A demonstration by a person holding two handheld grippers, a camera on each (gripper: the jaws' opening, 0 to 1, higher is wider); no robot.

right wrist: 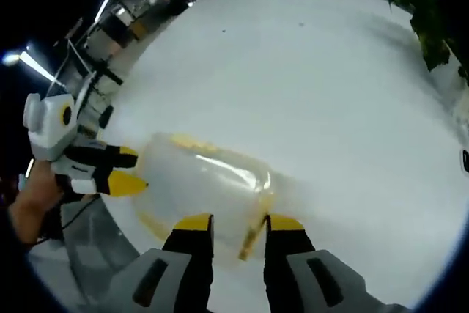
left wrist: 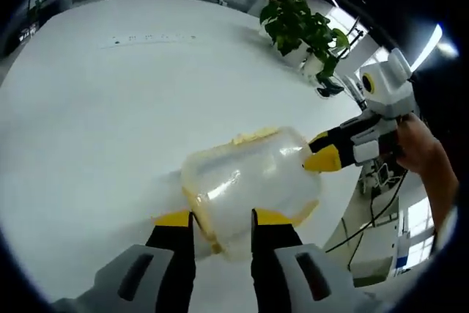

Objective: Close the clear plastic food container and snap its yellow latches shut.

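Observation:
The clear plastic container (left wrist: 249,181) lies on the white table (left wrist: 110,108) with its lid on and a yellow latch (left wrist: 253,135) along its far side. My left gripper (left wrist: 223,219) is at its near end, jaws a little apart, with a yellow latch (left wrist: 199,218) between them. My right gripper (left wrist: 322,153) touches the opposite end. In the right gripper view the container (right wrist: 198,177) lies crosswise. My right gripper (right wrist: 239,223) has a tilted yellow latch (right wrist: 253,236) in its gap, and my left gripper (right wrist: 126,170) meets the far left end.
A potted green plant (left wrist: 300,27) stands at the table's far edge, near the right gripper's side. A person's hand (left wrist: 425,152) holds the right gripper. Office furniture lies beyond the table. The white tabletop stretches wide past the container.

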